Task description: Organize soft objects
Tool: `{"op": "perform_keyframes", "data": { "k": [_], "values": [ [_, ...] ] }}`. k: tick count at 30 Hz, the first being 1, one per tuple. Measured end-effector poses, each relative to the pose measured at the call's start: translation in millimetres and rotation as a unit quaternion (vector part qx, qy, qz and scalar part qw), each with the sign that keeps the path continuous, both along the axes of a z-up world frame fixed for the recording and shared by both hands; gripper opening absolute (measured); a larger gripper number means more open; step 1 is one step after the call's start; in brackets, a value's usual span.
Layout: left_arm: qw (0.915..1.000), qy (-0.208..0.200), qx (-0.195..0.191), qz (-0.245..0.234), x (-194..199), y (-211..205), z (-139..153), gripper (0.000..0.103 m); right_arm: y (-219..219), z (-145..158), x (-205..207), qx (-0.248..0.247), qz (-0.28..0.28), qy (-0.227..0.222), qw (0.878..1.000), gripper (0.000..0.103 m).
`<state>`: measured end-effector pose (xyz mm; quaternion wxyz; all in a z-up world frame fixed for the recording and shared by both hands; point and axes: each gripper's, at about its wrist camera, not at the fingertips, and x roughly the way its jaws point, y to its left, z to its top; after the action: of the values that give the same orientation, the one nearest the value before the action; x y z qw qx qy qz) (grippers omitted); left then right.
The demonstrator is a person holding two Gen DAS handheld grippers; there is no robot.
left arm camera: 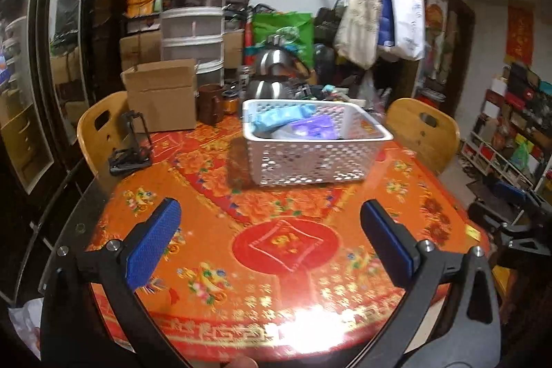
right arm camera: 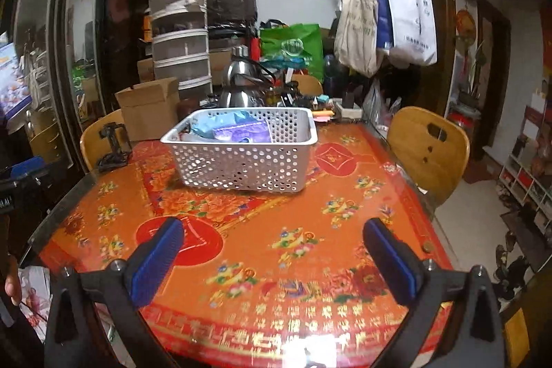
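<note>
From the left wrist view, the left gripper (left arm camera: 270,242) hangs over the near part of the table (left arm camera: 396,195) with its blue pads (left arm camera: 155,240) spread wide apart and nothing between them; the white perforated basket (left arm camera: 310,161) stands beyond it, nearer the far edge, and soft packets (left arm camera: 293,123) in pale blue and purple already lie inside it. No loose soft item shows on the cloth on the near side of the basket, so one risk is simply reaching for nothing — the picture is blurred, which hides small things. A black stand (left arm camera: 129,143) sits left of the basket near the table edge, and a careless sweep could knock it off. From the right wrist view, the right gripper (right arm camera: 272,259) is likewise empty, fingers apart, on the near side of the basket (right arm camera: 241,161), whose packets (right arm camera: 234,128) rest against its back and left walls. The basket looks light, so a pad catching its rim could shove it back into the kettle (right arm camera: 241,81) and cardboard box (right arm camera: 148,112) crowded just behind — or tip the packets out. Glare on the near edge may also hide something flat.
</note>
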<state>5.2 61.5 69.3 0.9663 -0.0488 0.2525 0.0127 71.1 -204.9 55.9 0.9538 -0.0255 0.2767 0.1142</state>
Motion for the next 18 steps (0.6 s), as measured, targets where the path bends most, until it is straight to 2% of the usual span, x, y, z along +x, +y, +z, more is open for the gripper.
{"op": "perform_keyframes", "data": {
  "k": [5, 13, 18],
  "values": [
    [0.9998, -0.006, 0.006, -0.018, -23.3, -29.1, 7.0, 0.103, -6.9, 8.0, -14.7, 0.016, -0.01, 0.007, 1.0, 0.103],
    [0.9988, 0.039, 0.002, -0.028, 8.3, -38.6, -10.9, 0.103, -10.3, 3.3, 1.4, 0.011, -0.019, 0.022, 1.0, 0.103],
    [0.999, 0.04, 0.008, -0.016, 15.5, -34.7, -14.5, 0.103, -0.5, -4.0, 7.4, 0.001, -0.009, 0.031, 0.999, 0.103]
  ]
}}
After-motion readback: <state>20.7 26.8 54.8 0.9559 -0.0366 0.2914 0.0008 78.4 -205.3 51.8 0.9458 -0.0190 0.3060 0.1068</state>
